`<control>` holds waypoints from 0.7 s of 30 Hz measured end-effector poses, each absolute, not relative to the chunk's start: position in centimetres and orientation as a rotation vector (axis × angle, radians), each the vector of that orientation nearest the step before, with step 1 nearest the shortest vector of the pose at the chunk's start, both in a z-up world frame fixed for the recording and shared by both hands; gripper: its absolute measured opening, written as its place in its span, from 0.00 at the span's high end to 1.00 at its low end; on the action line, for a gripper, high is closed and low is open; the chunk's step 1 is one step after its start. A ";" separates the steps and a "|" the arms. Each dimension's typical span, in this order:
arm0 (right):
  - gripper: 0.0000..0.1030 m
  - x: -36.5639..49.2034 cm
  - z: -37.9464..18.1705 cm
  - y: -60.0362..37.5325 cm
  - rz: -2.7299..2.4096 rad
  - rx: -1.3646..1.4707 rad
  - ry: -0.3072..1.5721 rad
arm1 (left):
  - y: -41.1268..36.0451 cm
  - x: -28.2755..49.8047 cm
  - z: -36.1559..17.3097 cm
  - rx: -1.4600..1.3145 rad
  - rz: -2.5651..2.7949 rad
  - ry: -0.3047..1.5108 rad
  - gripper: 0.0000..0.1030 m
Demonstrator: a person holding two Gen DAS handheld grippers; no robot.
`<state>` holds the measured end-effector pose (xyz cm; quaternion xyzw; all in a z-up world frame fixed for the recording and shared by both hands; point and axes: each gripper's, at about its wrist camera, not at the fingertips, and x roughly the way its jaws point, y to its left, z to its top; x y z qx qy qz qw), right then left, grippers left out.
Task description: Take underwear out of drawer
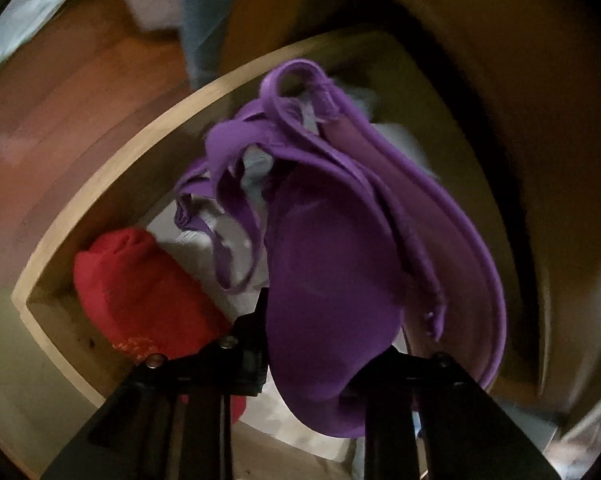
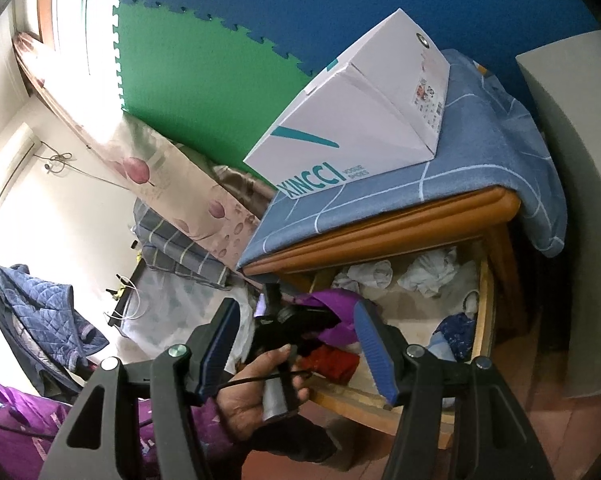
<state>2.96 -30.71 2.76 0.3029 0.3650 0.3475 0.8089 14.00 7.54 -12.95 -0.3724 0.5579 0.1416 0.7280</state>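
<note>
A purple piece of underwear [image 1: 332, 280] with loose straps fills the middle of the left wrist view, over the open wooden drawer [image 1: 120, 176]. My left gripper [image 1: 320, 332] is shut on its lower part; the cloth hides the right finger. A red garment [image 1: 140, 292] and white cloth lie below in the drawer. In the right wrist view a hand holds the left gripper [image 2: 296, 320] at the drawer [image 2: 486, 300], with the purple underwear [image 2: 332, 304] at its tip. My right gripper [image 2: 296, 344] stands open before the drawer, its blue pads [image 2: 374, 348] wide apart and touching nothing.
A white shoe box [image 2: 352, 128] sits on a blue checked cloth [image 2: 460, 184] over the cabinet top. White bundles [image 2: 432, 272], a blue garment [image 2: 456, 328] and the red garment [image 2: 332, 362] lie in the drawer. Bedding [image 2: 180, 248] is left, a grey cabinet [image 2: 580, 200] right.
</note>
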 end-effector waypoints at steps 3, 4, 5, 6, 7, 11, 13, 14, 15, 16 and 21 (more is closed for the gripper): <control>0.41 3.1 2.6 -30.8 0.728 0.647 0.786 | 6.7 13.8 -11.4 -0.736 0.242 1.203 0.80; 0.41 3.2 2.5 -30.8 0.721 0.647 0.790 | 6.6 13.7 -11.0 -0.719 0.234 1.195 0.80; 0.41 3.3 2.3 -30.7 0.711 0.643 0.798 | 6.6 13.4 -10.6 -0.712 0.225 1.186 0.80; 0.41 3.4 2.1 -30.7 0.705 0.639 0.807 | 6.6 13.2 -10.4 -0.711 0.219 1.180 0.80; 0.41 3.5 1.9 -30.7 0.700 0.635 0.815 | 6.8 12.9 -9.8 -0.709 0.212 1.170 0.80; 0.41 3.9 1.0 -30.3 0.657 0.604 0.866 | 7.3 11.4 -8.2 -0.697 0.175 1.141 0.80; 0.41 4.2 0.1 -30.0 0.619 0.584 0.913 | 6.0 9.6 -7.8 -0.687 0.156 1.124 0.80; 0.41 4.3 -0.2 -30.0 0.608 0.580 0.926 | 6.1 9.2 -7.2 -0.680 0.143 1.115 0.80; 0.41 4.5 -0.6 -29.8 0.594 0.571 0.944 | 5.5 8.6 -7.2 -0.675 0.133 1.108 0.80; 0.41 4.6 -0.9 -29.6 0.585 0.558 0.962 | 5.6 8.0 -6.6 -0.671 0.121 1.102 0.80; 0.41 4.7 -2.3 -26.6 0.578 0.409 1.059 | 6.3 5.3 -3.9 -0.646 0.056 1.064 0.80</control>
